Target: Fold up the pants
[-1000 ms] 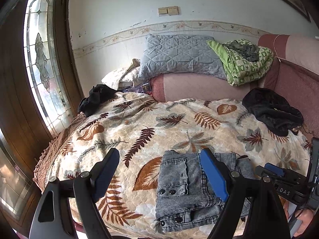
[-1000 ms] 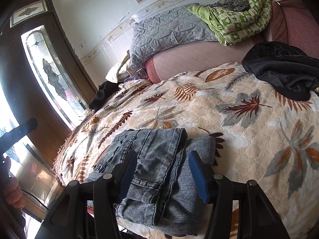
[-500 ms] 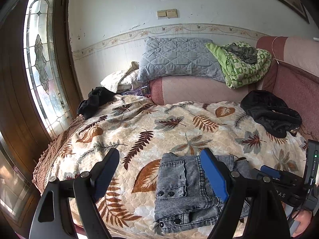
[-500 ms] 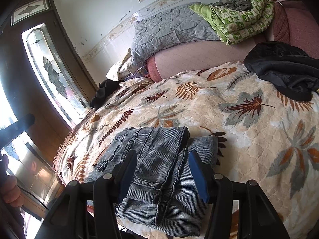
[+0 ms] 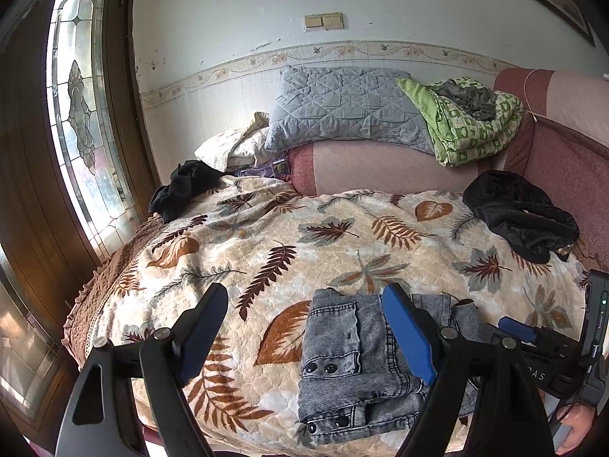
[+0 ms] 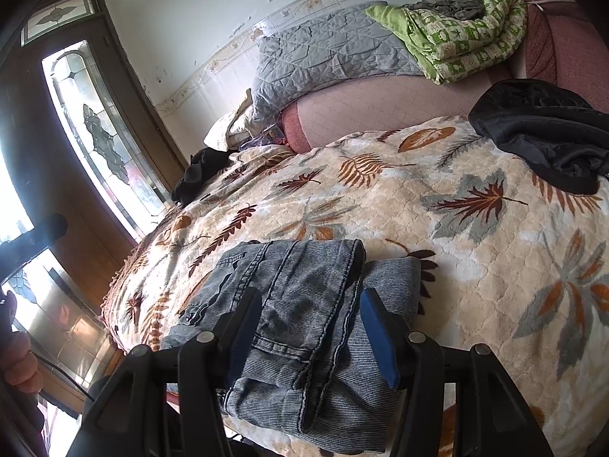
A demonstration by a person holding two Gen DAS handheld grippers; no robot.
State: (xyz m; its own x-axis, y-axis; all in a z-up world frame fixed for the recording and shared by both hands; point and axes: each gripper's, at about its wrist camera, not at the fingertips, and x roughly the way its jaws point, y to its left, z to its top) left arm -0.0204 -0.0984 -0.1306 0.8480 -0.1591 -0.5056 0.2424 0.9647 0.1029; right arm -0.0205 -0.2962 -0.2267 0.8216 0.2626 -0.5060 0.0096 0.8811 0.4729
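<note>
My left gripper (image 5: pixel 308 327) hangs above the near edge of the bed, jaws spread wide with nothing between them; its blue right finger (image 5: pixel 409 335) overlaps the pants in the picture, but I cannot tell that it touches them. The pants (image 5: pixel 357 365), grey washed denim, lie folded into a compact stack on the leaf-print blanket (image 5: pixel 289 251) at the near edge, snap buttons showing on the flap facing me. From the right wrist view, my right gripper (image 6: pixel 310 327) sits over the same stack (image 6: pixel 304 304), jaws about half apart, one blue finger on each side of the upper folded layer; the pads do not visibly press on the cloth, so I read it as not gripping. A black garment (image 5: pixel 521 217) lies bunched at the far right of the blanket, another dark bundle (image 5: pixel 182 186) at the far left by the glass-panelled door (image 5: pixel 76 114). A grey quilted pillow (image 5: pixel 342 106) and a green patterned quilt (image 5: pixel 468 122) rest on the pink sofa back (image 5: pixel 380 167) behind. Part of a hand (image 6: pixel 19 361) shows at the left edge of the right wrist view.
</note>
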